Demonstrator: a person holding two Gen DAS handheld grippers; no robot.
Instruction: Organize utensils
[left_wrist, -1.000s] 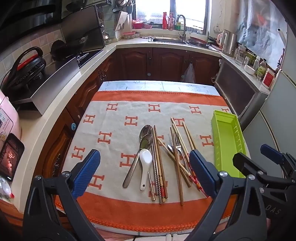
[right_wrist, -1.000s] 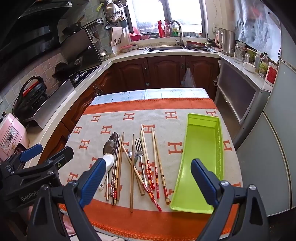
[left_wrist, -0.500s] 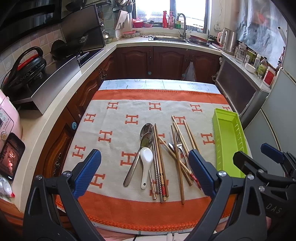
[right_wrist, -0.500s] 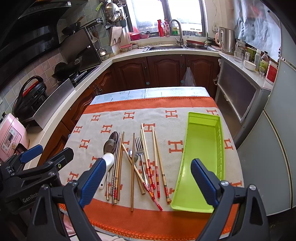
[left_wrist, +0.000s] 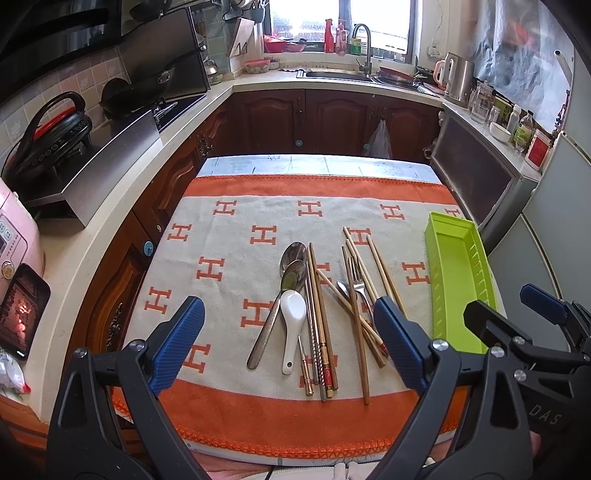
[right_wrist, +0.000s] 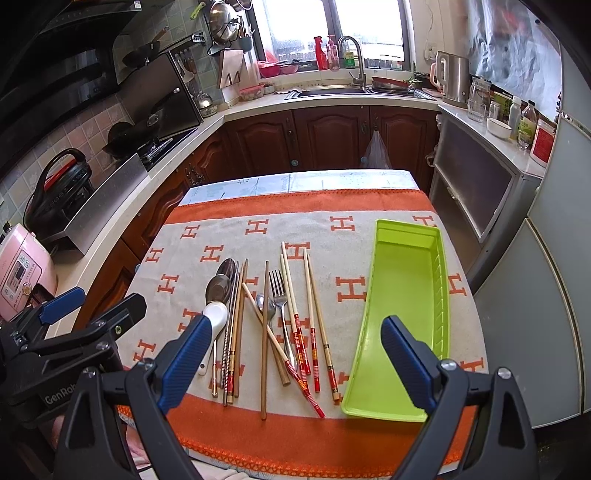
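Loose utensils lie in a row on the orange and beige H-pattern cloth (left_wrist: 229, 236): two metal spoons (left_wrist: 293, 258), a white ceramic spoon (left_wrist: 293, 314), a fork (right_wrist: 279, 291), and several wooden and red-banded chopsticks (right_wrist: 314, 332). A lime green tray (right_wrist: 402, 295) sits empty to their right. My left gripper (left_wrist: 288, 343) hovers open over the near edge, above the spoons. Open too is my right gripper (right_wrist: 295, 354), held above the chopsticks' near ends. Nothing is held.
The table stands in a U-shaped kitchen with dark wood cabinets (right_wrist: 332, 140). A pink rice cooker (right_wrist: 20, 273) and a black appliance (left_wrist: 48, 133) sit on the left counter. A sink (right_wrist: 332, 90) lies at the back, a kettle (right_wrist: 456, 79) at the right.
Both grippers have drifted very slightly; the table view shifted a little. No utensil moved and both stay open.
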